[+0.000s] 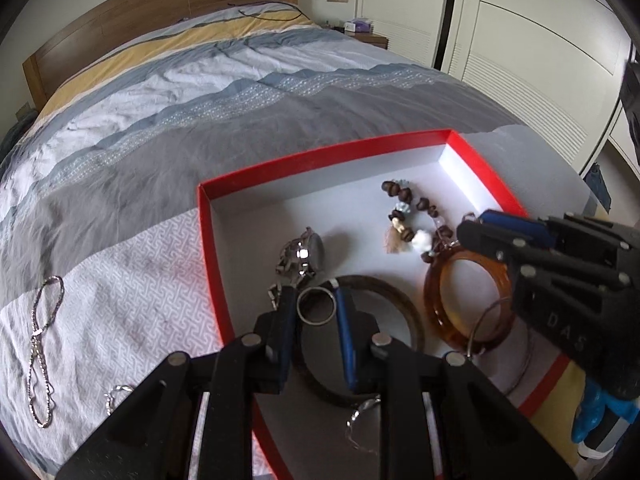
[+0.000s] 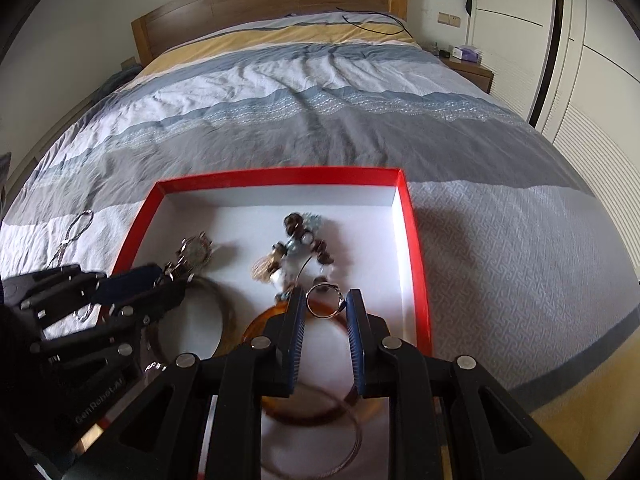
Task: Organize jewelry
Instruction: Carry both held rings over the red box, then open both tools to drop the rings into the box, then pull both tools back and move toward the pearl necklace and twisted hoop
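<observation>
A red box (image 1: 208, 240) with a white inside lies on the bed; it also shows in the right wrist view (image 2: 412, 240). In it lie a watch (image 1: 302, 254), a beaded bracelet (image 1: 408, 216), a dark bangle (image 1: 400, 304), an amber bangle (image 1: 436, 312) and a thin wire hoop (image 1: 486, 320). My left gripper (image 1: 316, 304) is shut on a silver ring (image 1: 316, 306) above the box. My right gripper (image 2: 325, 300) is shut on another ring (image 2: 325, 300) over the amber bangle (image 2: 264, 320).
A silver chain necklace (image 1: 42, 344) and a small silver piece (image 1: 116, 394) lie on the patterned bedspread left of the box. The chain also shows in the right wrist view (image 2: 74, 232). A wooden headboard, a nightstand and white wardrobes stand beyond the bed.
</observation>
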